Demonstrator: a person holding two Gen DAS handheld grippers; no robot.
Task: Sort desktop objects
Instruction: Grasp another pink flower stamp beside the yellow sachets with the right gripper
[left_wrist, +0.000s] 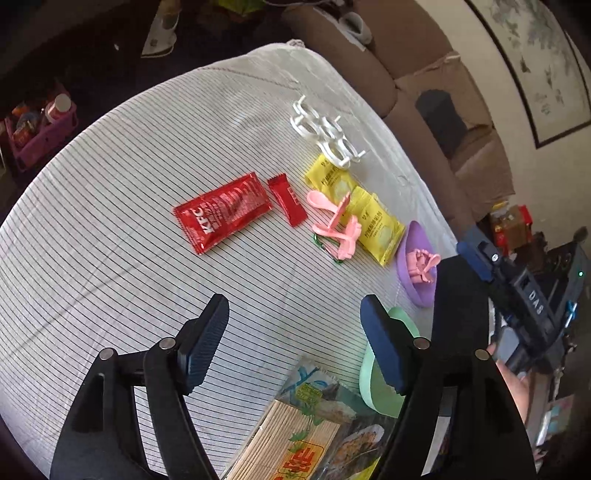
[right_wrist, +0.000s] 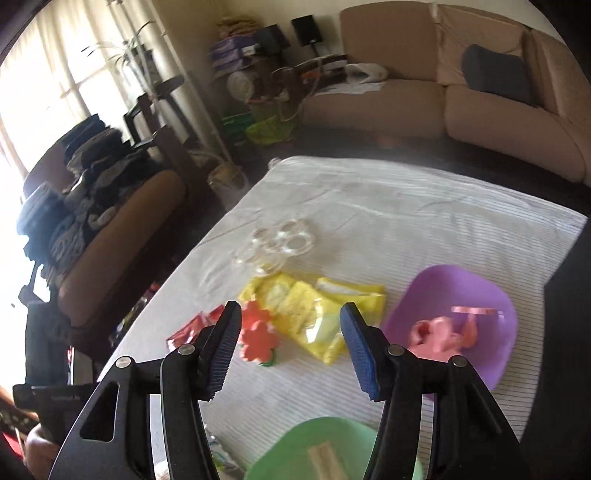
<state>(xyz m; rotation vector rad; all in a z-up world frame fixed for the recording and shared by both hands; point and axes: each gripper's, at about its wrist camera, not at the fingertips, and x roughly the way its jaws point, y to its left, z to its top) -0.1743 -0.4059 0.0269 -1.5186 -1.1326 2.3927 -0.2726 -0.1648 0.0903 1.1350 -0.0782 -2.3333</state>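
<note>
I count 2 red foil sachets mid-frame in the left wrist view: 1 large KFC ketchup sachet and 1 small red packet. Right of them lie 2 yellow lemon-print packets. I see 2 plastic dishes at lower right, 1 purple and 1 green. The white plastic rings are too tangled to count.

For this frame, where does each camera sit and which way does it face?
Left wrist: on the left tongs, angled down at the striped tablecloth and red KFC sachet; own open fingers, the right tongs and a hand show.
Right wrist: on the right tongs, facing sofa and window; own open fingers show.
Shared: yellow packets, purple dish.
</note>
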